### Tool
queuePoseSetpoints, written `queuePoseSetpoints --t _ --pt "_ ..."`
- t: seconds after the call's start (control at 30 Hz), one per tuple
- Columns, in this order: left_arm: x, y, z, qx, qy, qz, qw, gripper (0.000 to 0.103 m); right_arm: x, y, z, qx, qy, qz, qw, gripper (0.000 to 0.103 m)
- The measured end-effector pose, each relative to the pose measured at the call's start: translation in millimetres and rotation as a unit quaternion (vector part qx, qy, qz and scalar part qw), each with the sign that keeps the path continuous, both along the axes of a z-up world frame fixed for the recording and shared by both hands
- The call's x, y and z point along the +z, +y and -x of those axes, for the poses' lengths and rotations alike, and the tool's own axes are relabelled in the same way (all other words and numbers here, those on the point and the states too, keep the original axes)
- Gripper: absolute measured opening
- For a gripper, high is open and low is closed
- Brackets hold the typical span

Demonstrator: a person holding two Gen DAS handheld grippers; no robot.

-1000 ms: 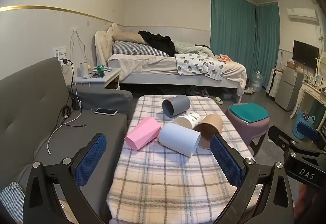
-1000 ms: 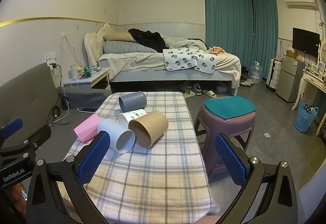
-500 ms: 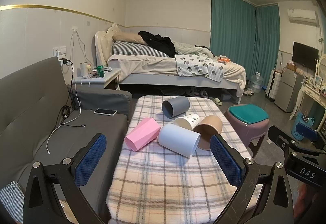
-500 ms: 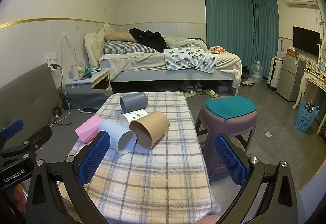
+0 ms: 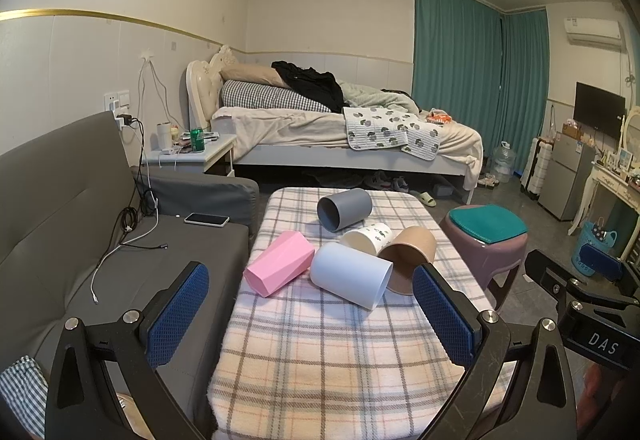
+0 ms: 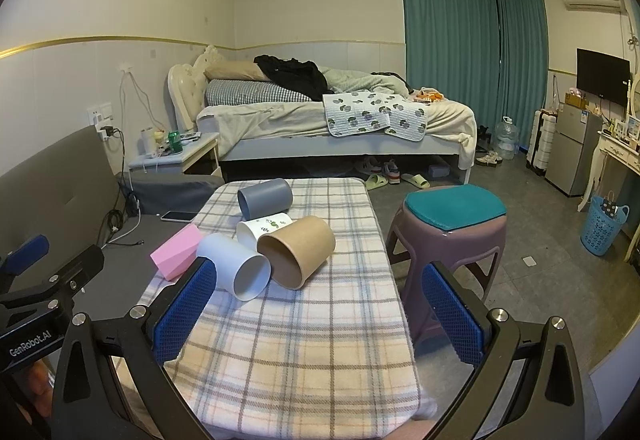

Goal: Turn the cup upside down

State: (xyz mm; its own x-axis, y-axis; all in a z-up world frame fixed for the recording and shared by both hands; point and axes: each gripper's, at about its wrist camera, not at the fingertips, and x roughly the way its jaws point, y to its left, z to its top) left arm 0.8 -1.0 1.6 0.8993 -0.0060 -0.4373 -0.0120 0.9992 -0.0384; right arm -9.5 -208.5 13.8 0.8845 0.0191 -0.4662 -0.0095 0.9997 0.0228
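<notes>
Several cups lie on their sides on a small table with a plaid cloth [image 5: 320, 352]: a pink faceted cup [image 5: 279, 268], a pale blue cup [image 5: 350, 275], a brown cup [image 5: 408, 258], a white leaf-print cup [image 5: 366, 238] and a grey cup [image 5: 344, 209]. In the right wrist view I see the same pink cup [image 6: 176, 250], pale blue cup [image 6: 234, 266], brown cup [image 6: 296, 256], white cup [image 6: 262, 230] and grey cup [image 6: 265, 197]. My left gripper [image 5: 310, 312] is open and empty, held short of the cups. My right gripper [image 6: 320, 310] is open and empty above the near cloth.
A grey sofa [image 5: 80, 232] with a phone [image 5: 207, 219] and cables stands left of the table. A purple stool with a teal cushion [image 6: 452, 224] stands to the right. A bed [image 6: 340, 124] and a nightstand [image 5: 188, 154] are behind.
Both views have shifted slightly; the cups sit a little lower and nearer in frame. Nothing on the table has moved, and both grippers stay open.
</notes>
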Motion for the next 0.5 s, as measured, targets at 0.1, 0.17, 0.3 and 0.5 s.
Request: queuePoseSetpoints --t 0.1,0.17,0.3,0.5 --pt "0.1 0.0 0.0 0.0 0.0 0.0 1.0 0.103 0.2 -1.2 -0.7 0.0 0.001 -0.001 1.0 0.103" --pt "0.1 0.2 -0.1 0.0 0.0 0.0 1.0 0.103 0.2 -1.4 -0.7 0.0 0.001 -0.002 1.0 0.103" --pt "0.1 0.4 0.0 0.0 0.001 0.0 1.0 0.103 1.9 1.0 -0.8 -0.004 0.004 0.0 1.0 0.103" --pt "-0.2 0.6 0.0 0.0 0.0 0.001 1.0 0.103 -3.9 -0.1 -2.1 -0.003 0.006 -0.004 1.0 0.103"
